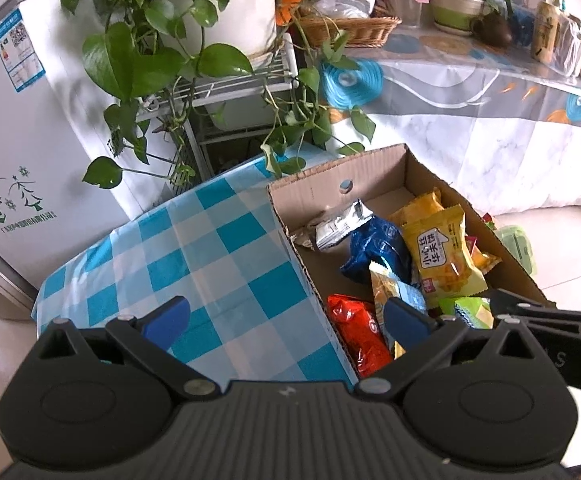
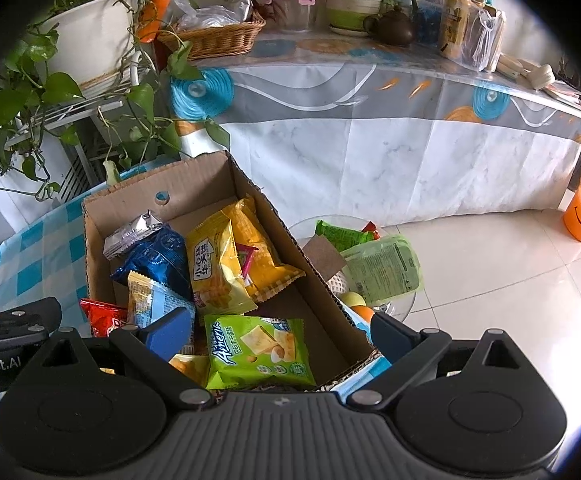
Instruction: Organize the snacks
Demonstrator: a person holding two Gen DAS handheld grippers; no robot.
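The snacks lie heaped in a cardboard box [image 2: 250, 184] that sits on a checked blue cloth [image 1: 194, 248] over the worktop, so both claws can reach in from above the near rim. The left claw [image 1: 286, 316] hangs over the box's left wall with its jaws spread wide and nothing between them; one finger is over the cloth, the other over the packets, which looks like a hover, not a grasp. The right claw [image 2: 278, 334] is likewise wide open and empty, straddling the near right part of the box, with a green packet [image 2: 258, 350] lying flat just in front of it (probably the easiest pick, since nothing covers it). Farther in, a yellow packet [image 2: 216, 270] leans on a blue packet [image 2: 158, 260], and a red packet [image 1: 358, 332] is wedged by the left wall. A few more snacks, among them a green tray [image 2: 382, 266], lie outside the box to its right, so sorting seems far from finished.
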